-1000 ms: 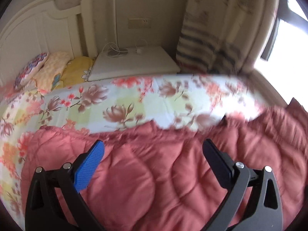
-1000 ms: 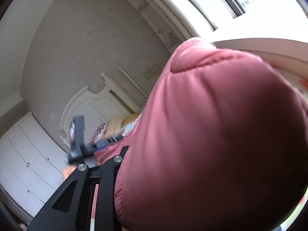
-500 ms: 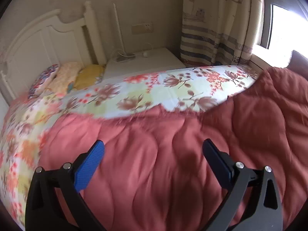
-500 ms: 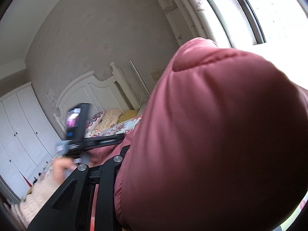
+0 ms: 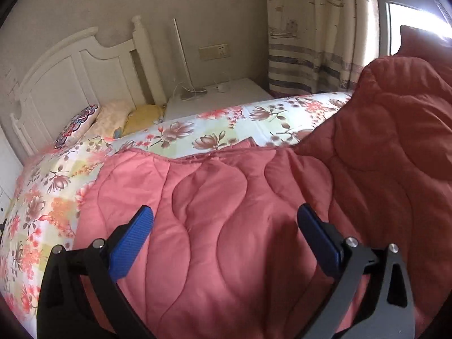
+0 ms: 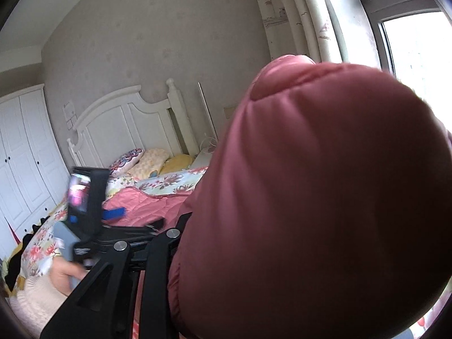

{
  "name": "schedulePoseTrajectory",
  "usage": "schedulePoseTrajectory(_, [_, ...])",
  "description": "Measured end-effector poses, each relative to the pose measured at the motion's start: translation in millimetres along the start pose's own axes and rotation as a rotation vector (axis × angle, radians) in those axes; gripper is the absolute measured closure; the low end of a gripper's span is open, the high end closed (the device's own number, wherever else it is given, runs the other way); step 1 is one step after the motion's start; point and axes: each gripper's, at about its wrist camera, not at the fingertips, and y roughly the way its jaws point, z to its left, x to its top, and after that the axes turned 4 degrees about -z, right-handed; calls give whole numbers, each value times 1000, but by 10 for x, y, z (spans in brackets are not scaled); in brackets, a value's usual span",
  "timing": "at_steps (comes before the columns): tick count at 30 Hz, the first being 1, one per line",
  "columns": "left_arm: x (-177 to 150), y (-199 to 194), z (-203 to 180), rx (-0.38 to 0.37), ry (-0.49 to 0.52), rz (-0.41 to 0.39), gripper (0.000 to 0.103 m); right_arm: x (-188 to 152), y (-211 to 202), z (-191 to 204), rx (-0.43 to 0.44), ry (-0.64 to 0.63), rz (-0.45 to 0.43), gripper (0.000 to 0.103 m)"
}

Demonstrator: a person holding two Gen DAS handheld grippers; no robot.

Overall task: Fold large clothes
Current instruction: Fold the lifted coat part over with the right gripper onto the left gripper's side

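Observation:
A pink-red quilted comforter (image 5: 240, 212) lies spread over a bed with a floral sheet (image 5: 214, 130). My left gripper (image 5: 224, 226) hovers just above the comforter, open, with nothing between its blue pads (image 5: 132, 243). In the left wrist view the comforter's right part (image 5: 395, 130) is lifted up toward the window. In the right wrist view a thick bunch of the comforter (image 6: 325, 197) fills the frame, and my right gripper (image 6: 180, 226) is shut on it. Its right finger is hidden by the fabric. The left gripper (image 6: 113, 213) and the hand (image 6: 65, 276) that holds it show at the lower left.
A white headboard (image 5: 79, 65) with several pillows (image 5: 110, 118) stands at the bed's far end. Beside it is a white nightstand (image 5: 234, 93) with a lamp, then a striped curtain (image 5: 316, 42) and a bright window (image 6: 418, 56). White wardrobe doors (image 6: 25, 155) line the left wall.
The right gripper has risen and rolled with the bunched comforter still clamped, so the comforter's right side now stands higher. The left gripper has slid across above the comforter and stays open.

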Motion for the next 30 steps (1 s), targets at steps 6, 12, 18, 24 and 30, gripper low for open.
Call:
schedulePoseTrajectory(6, [-310,137,-154,-39,44,-20,2,70,109,325,-8,-71,-9,67])
schedulePoseTrajectory(12, [-308,164,-89,-65,12,-6,2,93,179,697,-43,-203,-26,67])
schedulePoseTrajectory(18, [-331,157,-42,-83,-10,-6,2,30,203,913,-62,-246,-25,66])
schedulePoseTrajectory(24, [-344,32,84,-127,-49,-23,2,3,259,1150,-84,-314,-17,66])
schedulePoseTrajectory(30, [-358,-513,830,-108,-226,-126,2,-68,309,1277,-150,-392,-14,66])
